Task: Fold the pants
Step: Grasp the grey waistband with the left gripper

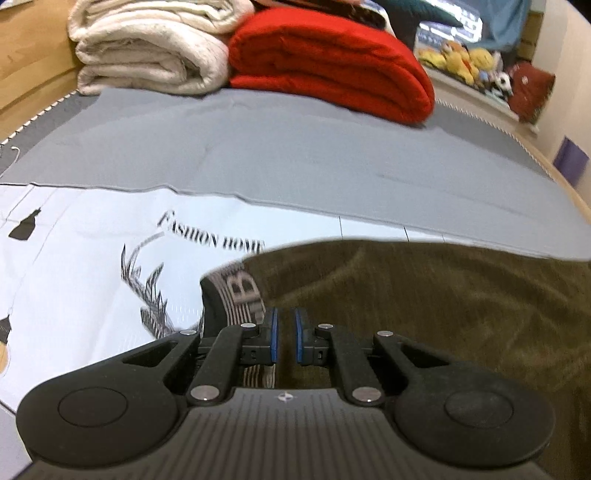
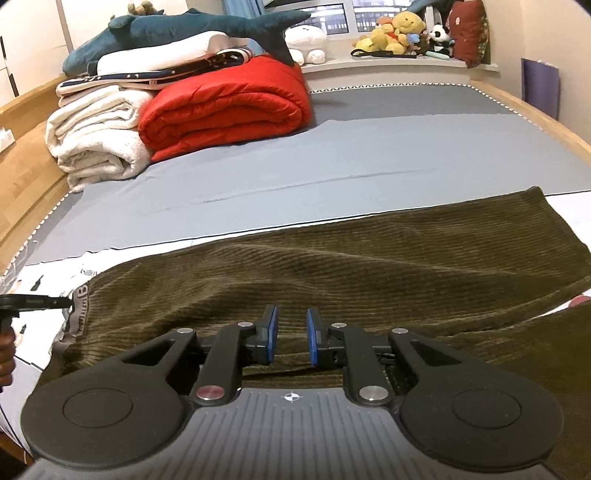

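Olive-brown corduroy pants (image 2: 369, 266) lie spread across the bed, waistband with grey lettered elastic (image 2: 79, 314) at the left, legs running right. My left gripper (image 1: 286, 325) is at the waistband (image 1: 240, 295), its blue pads close together with a narrow gap, over the fabric's edge; whether it pinches cloth is unclear. In the right wrist view the left gripper (image 2: 55, 302) reaches the waistband from the left. My right gripper (image 2: 291, 332) is open, low over the middle of the pants, holding nothing.
A white printed sheet (image 1: 92, 266) lies under the pants, on a grey bed cover (image 2: 295, 155). A folded red quilt (image 2: 229, 103) and cream blanket (image 2: 96, 140) sit at the back left. Plush toys (image 2: 399, 33) line the windowsill. Wooden bed frame (image 2: 22, 122) at left.
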The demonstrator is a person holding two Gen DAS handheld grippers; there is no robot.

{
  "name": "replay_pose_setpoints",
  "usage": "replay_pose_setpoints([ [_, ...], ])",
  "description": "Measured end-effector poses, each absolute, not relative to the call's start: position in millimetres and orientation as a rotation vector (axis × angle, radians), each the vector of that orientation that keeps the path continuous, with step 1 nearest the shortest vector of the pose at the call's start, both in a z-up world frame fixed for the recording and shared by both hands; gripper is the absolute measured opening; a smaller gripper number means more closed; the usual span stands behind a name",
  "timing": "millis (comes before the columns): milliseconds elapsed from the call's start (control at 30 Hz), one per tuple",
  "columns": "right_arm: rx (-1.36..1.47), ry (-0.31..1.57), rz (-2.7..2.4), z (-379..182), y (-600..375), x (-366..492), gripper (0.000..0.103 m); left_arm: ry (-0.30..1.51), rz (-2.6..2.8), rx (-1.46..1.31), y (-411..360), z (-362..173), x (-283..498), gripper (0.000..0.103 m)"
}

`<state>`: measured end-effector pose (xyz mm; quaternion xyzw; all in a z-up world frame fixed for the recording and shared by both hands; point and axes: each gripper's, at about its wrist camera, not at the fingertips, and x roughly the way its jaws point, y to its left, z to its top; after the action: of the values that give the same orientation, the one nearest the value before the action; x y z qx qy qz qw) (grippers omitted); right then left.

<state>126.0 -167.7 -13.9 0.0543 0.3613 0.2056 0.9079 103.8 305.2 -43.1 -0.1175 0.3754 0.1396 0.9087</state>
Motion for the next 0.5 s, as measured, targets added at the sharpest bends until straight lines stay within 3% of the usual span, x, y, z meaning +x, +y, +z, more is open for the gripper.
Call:
replay_pose_setpoints([
  [167, 0.121, 0.752, 0.458, -14.6, -166.3, 129.3, 0.019, 0.747, 0.313, -0.271, 314.0, -46.2, 129.4, 0.011],
  [233, 0.108, 0.753, 0.467, -14.9, -165.5, 130.3, 0.019, 0.746, 0.319, -0.271, 317.2, -48.6, 142.3, 0.019],
  [300, 0.1, 0.757, 0.471, -15.8, -166.6, 131.7, 0.02, 0.745, 0.332, -0.276, 322.0, -51.6, 154.2, 0.045],
  [400, 0.095, 0.763, 0.468, -17.5, -173.2, 133.8, 0.022, 0.753, 0.348, -0.295, 331.5, -59.7, 173.4, 0.067],
  [500, 0.083, 0.767, 0.451, -19.7, -181.7, 135.6, 0.022, 0.774, 0.359, -0.3, 339.6, -72.1, 189.8, 0.077],
])
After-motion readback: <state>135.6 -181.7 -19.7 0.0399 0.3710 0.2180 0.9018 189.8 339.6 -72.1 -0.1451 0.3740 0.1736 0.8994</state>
